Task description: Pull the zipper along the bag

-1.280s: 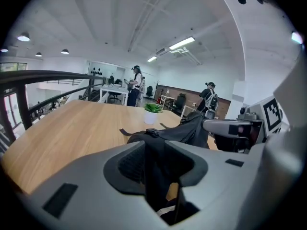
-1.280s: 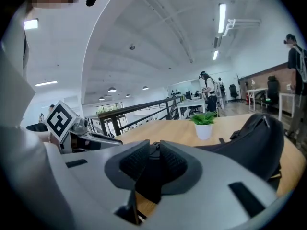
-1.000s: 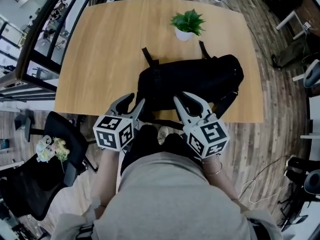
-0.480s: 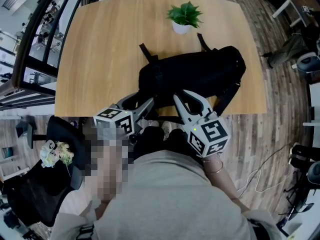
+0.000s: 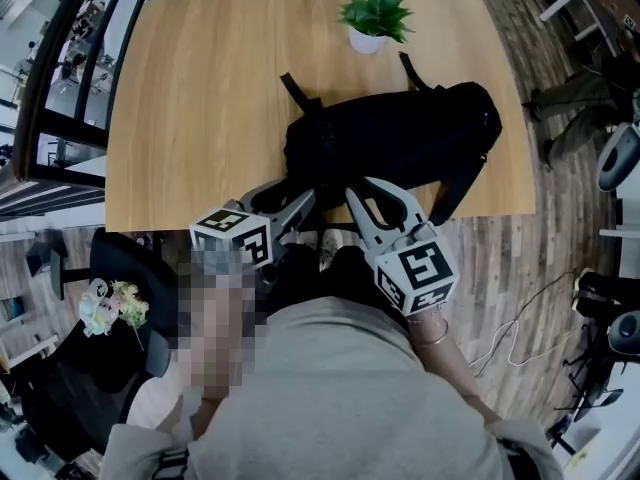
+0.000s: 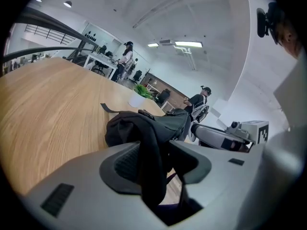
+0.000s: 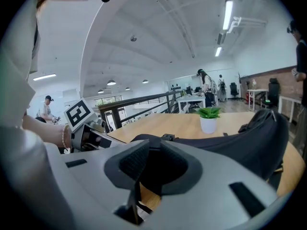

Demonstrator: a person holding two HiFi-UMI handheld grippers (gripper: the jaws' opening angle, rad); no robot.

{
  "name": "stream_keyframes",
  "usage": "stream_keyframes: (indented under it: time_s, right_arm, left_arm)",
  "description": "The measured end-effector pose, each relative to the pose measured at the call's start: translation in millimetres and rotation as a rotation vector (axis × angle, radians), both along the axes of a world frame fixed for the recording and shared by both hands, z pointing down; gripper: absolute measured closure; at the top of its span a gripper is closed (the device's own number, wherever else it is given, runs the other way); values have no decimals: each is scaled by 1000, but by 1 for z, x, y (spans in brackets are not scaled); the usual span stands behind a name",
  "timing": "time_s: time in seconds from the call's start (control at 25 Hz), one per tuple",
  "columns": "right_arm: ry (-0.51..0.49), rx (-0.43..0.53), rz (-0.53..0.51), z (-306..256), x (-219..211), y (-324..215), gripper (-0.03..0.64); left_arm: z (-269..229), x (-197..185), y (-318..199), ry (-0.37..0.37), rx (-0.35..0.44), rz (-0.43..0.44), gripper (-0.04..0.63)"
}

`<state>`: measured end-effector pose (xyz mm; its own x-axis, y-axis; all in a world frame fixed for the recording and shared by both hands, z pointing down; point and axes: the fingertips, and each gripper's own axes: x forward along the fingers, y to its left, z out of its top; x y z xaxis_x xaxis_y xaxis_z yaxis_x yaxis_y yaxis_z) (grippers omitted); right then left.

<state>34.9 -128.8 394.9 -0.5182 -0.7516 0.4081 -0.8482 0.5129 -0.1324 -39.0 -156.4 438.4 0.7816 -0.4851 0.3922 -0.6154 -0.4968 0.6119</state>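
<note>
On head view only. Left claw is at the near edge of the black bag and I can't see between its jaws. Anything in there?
Observer: Yes. The left gripper view shows a black fold of the bag between the jaws of the left claw. The jaws have just been closing, but a gap shows on one side, so no pinch yet.
Operator: Right claw?
Observer: In the right gripper view, the jaws of the right claw stand narrower, tips at the bag. A thin dark strip runs down by one pad. I can't tell if it is gripped.
Operator: Anyone close?
Observer: People are beyond the far end of the table, none near the bag.
</note>
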Motion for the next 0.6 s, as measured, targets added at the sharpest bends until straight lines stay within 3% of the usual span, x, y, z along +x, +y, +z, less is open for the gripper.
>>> stream_keyframes:
  time_s: [0.6]
  right_arm:
    - [287,68,-107,16,-47,8,535]
  left_arm:
    - [-3,5,5,113,-20,106,514]
